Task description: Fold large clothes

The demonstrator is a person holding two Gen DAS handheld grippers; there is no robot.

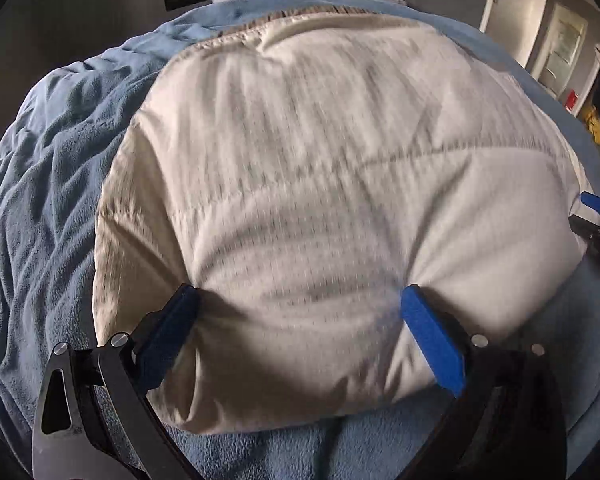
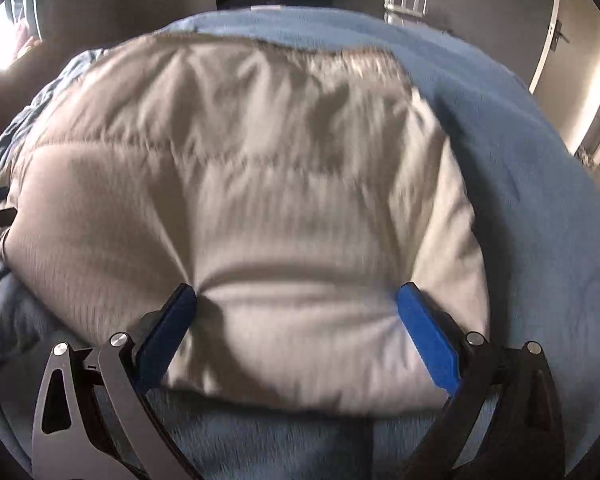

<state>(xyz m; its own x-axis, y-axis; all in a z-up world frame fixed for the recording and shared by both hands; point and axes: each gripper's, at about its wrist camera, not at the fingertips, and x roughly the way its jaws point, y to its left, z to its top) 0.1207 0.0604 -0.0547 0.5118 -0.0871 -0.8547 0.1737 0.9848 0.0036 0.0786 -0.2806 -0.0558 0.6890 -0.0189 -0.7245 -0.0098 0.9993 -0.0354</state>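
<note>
**Puffy cream jacket bunched on the bed**

A large, pale cream quilted jacket (image 1: 320, 184) lies spread over a blue fleece blanket (image 1: 48, 184) — padded, with stitched seams running across it and soft creases throughout. Its near edge is puckered into two gathered dimples, bulging between them. A strip of brownish fur trim (image 2: 364, 58) lines the far edge. Both views are motion-blurred — finer detail is unreadable.
</note>
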